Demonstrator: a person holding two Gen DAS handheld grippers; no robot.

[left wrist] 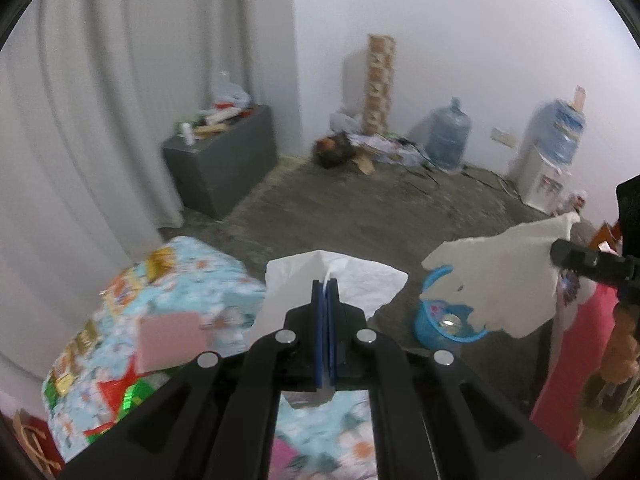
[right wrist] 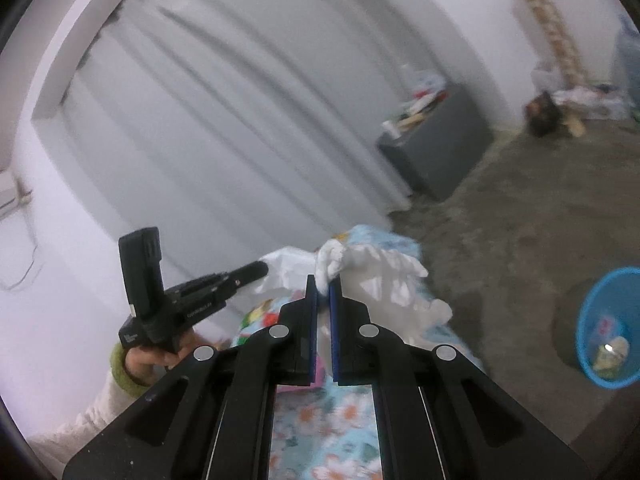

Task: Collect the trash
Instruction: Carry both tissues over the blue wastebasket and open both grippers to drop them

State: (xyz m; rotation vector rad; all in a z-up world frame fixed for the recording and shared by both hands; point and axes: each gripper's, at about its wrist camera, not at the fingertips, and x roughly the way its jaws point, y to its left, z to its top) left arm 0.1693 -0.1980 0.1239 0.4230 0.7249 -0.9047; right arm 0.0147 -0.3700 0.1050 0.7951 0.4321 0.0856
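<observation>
In the left wrist view my left gripper (left wrist: 327, 285) is shut on a crumpled white tissue (left wrist: 360, 276) that fans out past the blue pads, above a table with a floral cloth (left wrist: 188, 280). My right gripper (left wrist: 557, 254) comes in from the right, holding a torn white paper sheet (left wrist: 504, 276) in the air. Behind that sheet a blue trash basket (left wrist: 440, 322) with some litter stands on the floor. In the right wrist view my right gripper (right wrist: 323, 285) pinches the white sheet (right wrist: 384, 272). The left gripper (right wrist: 261, 268) is to its left, and the basket (right wrist: 606, 328) is on the floor at right.
A grey cabinet (left wrist: 224, 160) with clutter on top stands by the curtain (left wrist: 100, 120). Along the far wall are a litter pile (left wrist: 352, 146), a water jug (left wrist: 448, 136) and a water dispenser (left wrist: 546, 168). A pink note (left wrist: 172, 336) lies on the cloth. A hand (right wrist: 148, 360) grips the left tool.
</observation>
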